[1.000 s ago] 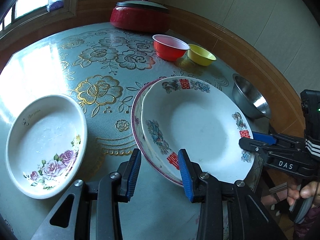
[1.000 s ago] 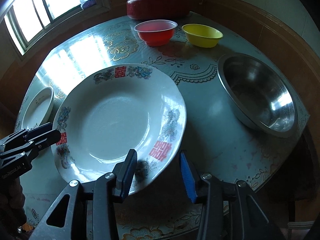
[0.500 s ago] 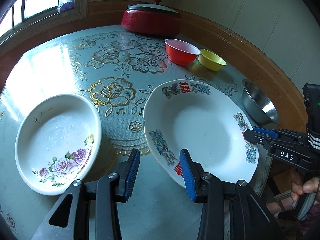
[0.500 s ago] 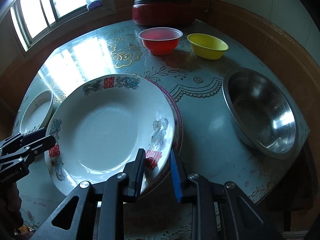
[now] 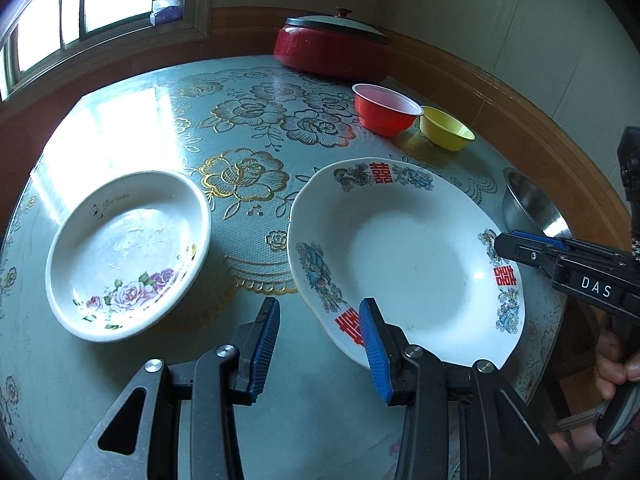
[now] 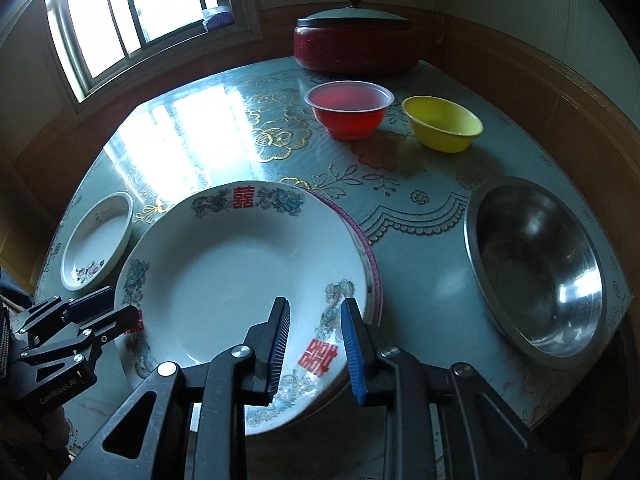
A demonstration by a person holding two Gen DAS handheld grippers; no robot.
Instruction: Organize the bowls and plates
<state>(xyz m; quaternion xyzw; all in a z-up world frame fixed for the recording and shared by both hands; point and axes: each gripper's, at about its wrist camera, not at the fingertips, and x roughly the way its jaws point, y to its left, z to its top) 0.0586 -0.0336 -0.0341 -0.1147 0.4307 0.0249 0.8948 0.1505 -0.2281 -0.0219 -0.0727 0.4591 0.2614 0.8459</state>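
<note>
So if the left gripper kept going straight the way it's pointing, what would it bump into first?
Most likely the bare tablecloth between the rose plate and the red-character plate; the left gripper points into that gap, though depth is unclear.

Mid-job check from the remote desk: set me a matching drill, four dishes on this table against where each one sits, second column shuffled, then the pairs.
Things:
1. rose plate
2. red bowl
3. steel bowl
4. dragon plate

Places:
A. stacked on a pink-rimmed plate, near table edge
B. alone at the right edge of the table in the right wrist view
C. beside the yellow bowl, in front of the red lidded pot
D. alone on the window side, left of the stack

Pairs: 1-D, 2-C, 3-B, 4-A
</note>
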